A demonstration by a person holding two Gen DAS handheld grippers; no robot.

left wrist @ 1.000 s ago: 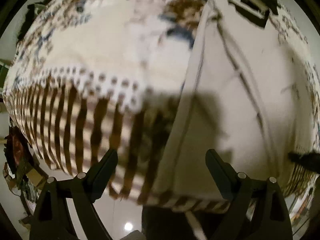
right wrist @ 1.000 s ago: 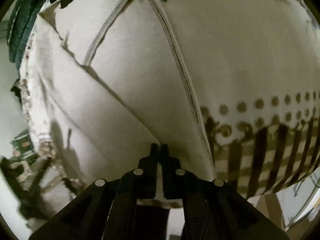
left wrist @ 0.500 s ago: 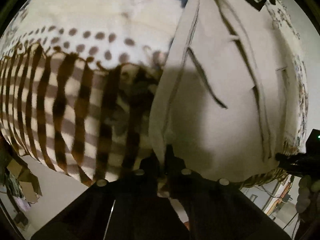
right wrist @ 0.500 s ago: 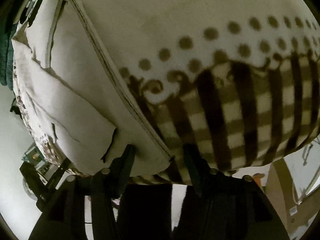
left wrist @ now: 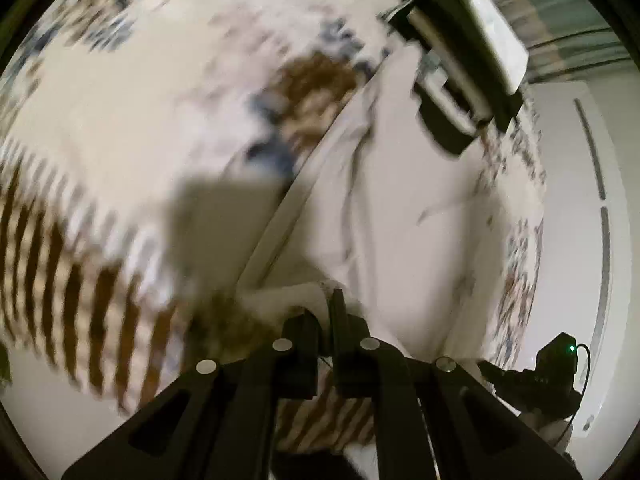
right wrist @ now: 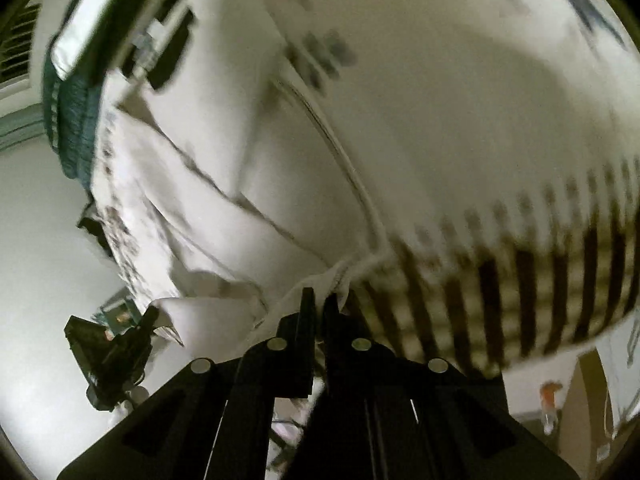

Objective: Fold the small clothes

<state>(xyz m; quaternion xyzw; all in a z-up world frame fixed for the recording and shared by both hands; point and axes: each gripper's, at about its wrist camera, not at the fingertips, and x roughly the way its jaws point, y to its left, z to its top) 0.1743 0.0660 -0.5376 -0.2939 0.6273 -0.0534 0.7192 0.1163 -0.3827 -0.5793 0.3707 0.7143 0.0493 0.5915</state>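
A cream-white small garment (left wrist: 400,208) lies on a patterned tablecloth and also shows in the right wrist view (right wrist: 248,184). My left gripper (left wrist: 326,312) is shut on the garment's near hem, which bunches up between the fingers. My right gripper (right wrist: 318,304) is shut on the hem's other corner, lifted off the cloth. The right gripper also shows in the left wrist view (left wrist: 532,376), low at the right. The left gripper shows in the right wrist view (right wrist: 116,344), low at the left. Both views are motion-blurred.
The tablecloth (left wrist: 120,128) is white with a floral print, dots and a brown striped border (right wrist: 540,288) hanging over the near edge. A black and white box (left wrist: 464,60) sits at the far side. A teal folded cloth (right wrist: 72,120) lies at the far left.
The left gripper closed on the hem a second ago. The right gripper opened half a second ago and has closed on the hem again. Both now lift the hem.
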